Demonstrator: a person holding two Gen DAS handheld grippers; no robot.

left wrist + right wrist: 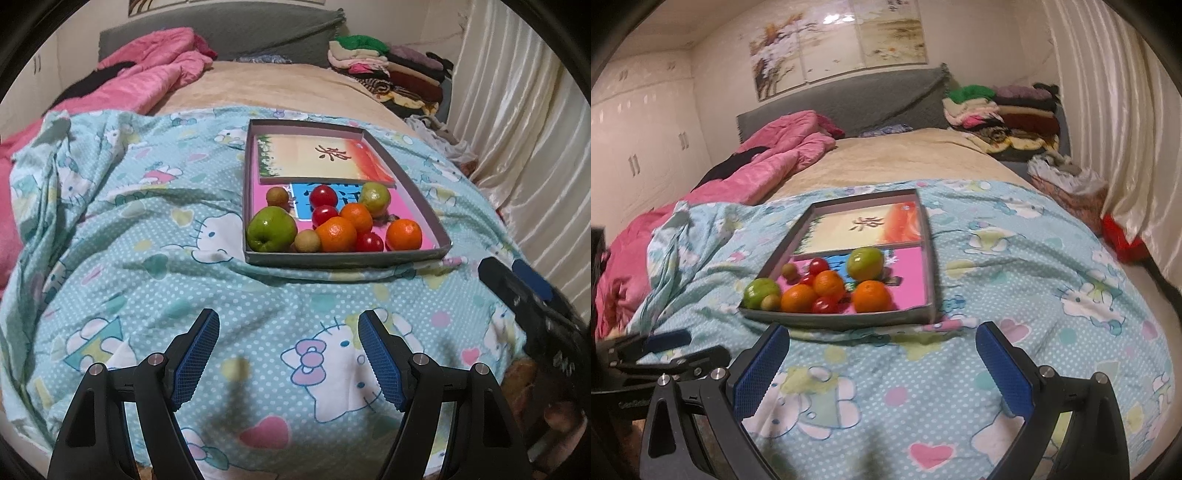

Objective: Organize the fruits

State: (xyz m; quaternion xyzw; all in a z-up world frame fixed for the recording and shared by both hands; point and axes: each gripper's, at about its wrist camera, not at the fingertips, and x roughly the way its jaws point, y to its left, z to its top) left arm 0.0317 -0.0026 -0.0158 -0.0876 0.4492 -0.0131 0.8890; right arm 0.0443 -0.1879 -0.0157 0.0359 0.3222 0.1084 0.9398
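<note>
A shallow grey box lies on the blue cartoon bedspread; it also shows in the right wrist view. Its near end holds a large green apple, a smaller green fruit, three oranges, several red tomatoes and two small brown fruits. A flat picture box fills its far end. My left gripper is open and empty, short of the grey box. My right gripper is open and empty, near the box's front edge.
A pink quilt lies at the bed's far left. Folded clothes are stacked at the far right by the headboard. A white curtain hangs along the right. The right gripper's body shows at the left wrist view's right edge.
</note>
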